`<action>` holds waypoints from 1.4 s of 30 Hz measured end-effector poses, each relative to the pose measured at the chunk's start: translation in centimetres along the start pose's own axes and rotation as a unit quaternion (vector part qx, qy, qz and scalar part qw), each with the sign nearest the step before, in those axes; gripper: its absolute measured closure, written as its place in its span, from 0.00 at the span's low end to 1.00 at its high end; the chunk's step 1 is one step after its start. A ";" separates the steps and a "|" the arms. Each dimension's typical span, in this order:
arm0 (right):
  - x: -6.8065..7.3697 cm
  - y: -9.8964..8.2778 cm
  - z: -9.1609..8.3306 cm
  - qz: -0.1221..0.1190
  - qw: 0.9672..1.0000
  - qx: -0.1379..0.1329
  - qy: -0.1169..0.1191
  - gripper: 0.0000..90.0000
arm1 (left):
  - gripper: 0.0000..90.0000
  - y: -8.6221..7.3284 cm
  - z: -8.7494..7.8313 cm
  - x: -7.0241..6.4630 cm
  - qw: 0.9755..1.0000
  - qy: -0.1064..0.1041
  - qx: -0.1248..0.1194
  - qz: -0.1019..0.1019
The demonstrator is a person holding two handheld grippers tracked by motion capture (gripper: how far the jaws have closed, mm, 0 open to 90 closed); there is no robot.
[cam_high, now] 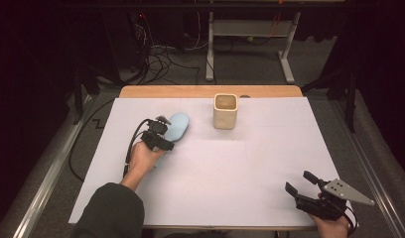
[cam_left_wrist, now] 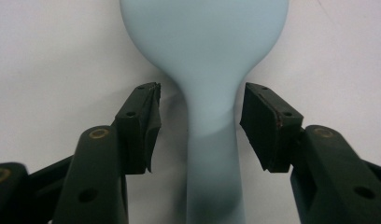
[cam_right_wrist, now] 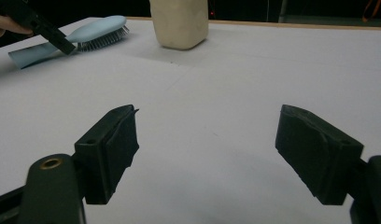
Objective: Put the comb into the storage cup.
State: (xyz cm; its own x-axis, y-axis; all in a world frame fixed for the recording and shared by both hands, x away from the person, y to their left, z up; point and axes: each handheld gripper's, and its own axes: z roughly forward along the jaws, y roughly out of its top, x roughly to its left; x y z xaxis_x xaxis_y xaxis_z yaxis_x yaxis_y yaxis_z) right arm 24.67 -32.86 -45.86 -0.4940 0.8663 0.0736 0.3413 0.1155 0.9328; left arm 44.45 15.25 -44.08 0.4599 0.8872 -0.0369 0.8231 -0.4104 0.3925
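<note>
Nearest to me, at the lower right of the high view, my right gripper [cam_high: 301,182] rests low over the white table [cam_high: 230,183] with my hand under it at the bottom edge. In the right gripper view its two black jaws stand wide apart at the lower left and lower right, with only bare table between them.

Farther up, left of the middle of the high view, my left hand [cam_high: 143,157] holds my left gripper [cam_high: 163,133] over the handle of the light blue hairbrush [cam_high: 176,126]. In the left gripper view [cam_left_wrist: 200,126] the brush handle runs up the middle of the frame from the bottom edge and widens into the head at the top. My jaws stand on either side of the handle's neck, apart from it: a strip of table shows between each pad and the handle, so nothing is clamped. The brush lies flat on the table, bristle side down, as the right gripper view shows at its upper left [cam_right_wrist: 86,35].

Beyond it, upper middle of the high view, a cream square cup [cam_high: 225,111] stands upright, well apart from the brush head to its left.
</note>
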 end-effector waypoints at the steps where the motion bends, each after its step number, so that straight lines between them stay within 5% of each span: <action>1: 0.0 0.0 0.0 0.000 1.000 0.000 0.000 0.24 | 0.53 0.0 0.0 0.0 1.000 0.000 0.001 0.000; 16: 0.0 0.0 0.0 0.002 1.000 -0.002 0.000 0.24 | 0.75 0.1 0.3 0.0 1.000 -0.007 0.007 0.001; 42: 0.0 0.0 -0.1 0.000 1.000 -0.002 0.001 0.24 | 0.77 0.0 -0.4 -0.5 1.000 -0.009 -0.008 0.026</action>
State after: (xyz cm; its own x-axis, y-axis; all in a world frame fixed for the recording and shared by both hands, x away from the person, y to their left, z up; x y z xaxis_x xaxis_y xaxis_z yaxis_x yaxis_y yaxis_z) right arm 24.62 -32.88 -45.83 -0.4956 0.8654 0.0735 0.3377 0.1141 0.9343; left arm 44.07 14.85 -43.73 0.5083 0.8605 -0.0334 0.7924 -0.4522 0.4093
